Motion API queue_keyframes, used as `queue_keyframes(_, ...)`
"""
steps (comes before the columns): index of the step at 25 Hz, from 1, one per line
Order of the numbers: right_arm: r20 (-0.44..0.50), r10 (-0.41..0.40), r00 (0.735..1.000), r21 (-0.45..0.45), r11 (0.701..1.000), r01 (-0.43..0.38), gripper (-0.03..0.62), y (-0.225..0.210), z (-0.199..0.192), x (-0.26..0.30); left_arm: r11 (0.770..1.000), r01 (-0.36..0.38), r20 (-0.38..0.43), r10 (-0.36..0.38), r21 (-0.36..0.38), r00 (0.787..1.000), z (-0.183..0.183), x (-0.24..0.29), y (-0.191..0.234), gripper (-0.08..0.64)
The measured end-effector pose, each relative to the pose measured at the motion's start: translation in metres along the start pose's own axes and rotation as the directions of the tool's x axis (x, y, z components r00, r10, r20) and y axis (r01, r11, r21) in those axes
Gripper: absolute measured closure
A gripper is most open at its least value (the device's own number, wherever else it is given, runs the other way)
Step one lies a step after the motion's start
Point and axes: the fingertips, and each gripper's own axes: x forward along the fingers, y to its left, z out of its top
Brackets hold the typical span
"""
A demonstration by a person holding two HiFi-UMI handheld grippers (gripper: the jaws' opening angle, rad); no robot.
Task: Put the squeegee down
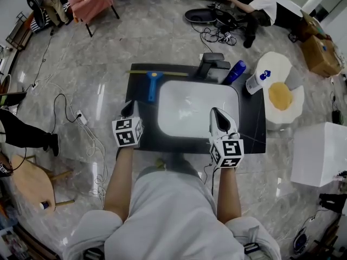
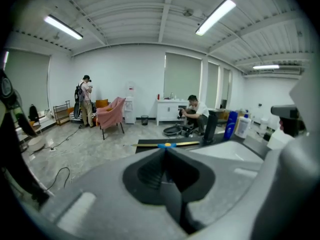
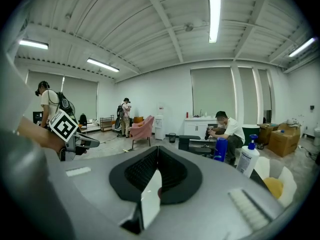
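Note:
The squeegee (image 1: 153, 83), with a blue handle and a long yellow blade, lies flat on the black table (image 1: 251, 129) at its back left corner; in the left gripper view the squeegee (image 2: 168, 145) shows just beyond the jaw tips. My left gripper (image 1: 127, 109) (image 2: 165, 152) hovers over the table's left front, well short of the squeegee, jaws shut and empty. My right gripper (image 1: 216, 113) (image 3: 157, 152) hangs over the front right of the white basin (image 1: 198, 110), jaws closed together with nothing in them.
At the table's back stand a black device (image 1: 210, 65), a blue bottle (image 1: 235, 71) and a white pump bottle (image 1: 255, 82). An egg-shaped seat (image 1: 280, 96) and a white box (image 1: 320, 153) are to the right. Cables (image 1: 81, 118) lie on the floor at left.

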Motion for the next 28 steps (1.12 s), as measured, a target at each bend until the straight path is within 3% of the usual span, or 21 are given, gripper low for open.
queue_keyframes(12,0.043,-0.028,0.999,0.004,1.000,0.028,0.589,0.029,0.016,-0.027,1.000,0.002,0.116,-0.006,0.029,0.993,0.043,-0.069,0.015,0.561)
queue_keyframes(23,0.092,-0.040,0.995,0.006,0.999,0.039,0.589,0.057,0.026,-0.050,0.995,0.016,0.231,-0.038,0.097,0.972,0.075,-0.125,0.024,0.561)
queue_keyframes(28,0.109,-0.044,0.993,0.007,0.999,0.044,0.589,0.062,0.032,-0.058,0.996,0.007,0.277,-0.030,0.084,0.960,0.092,-0.146,0.034,0.561)
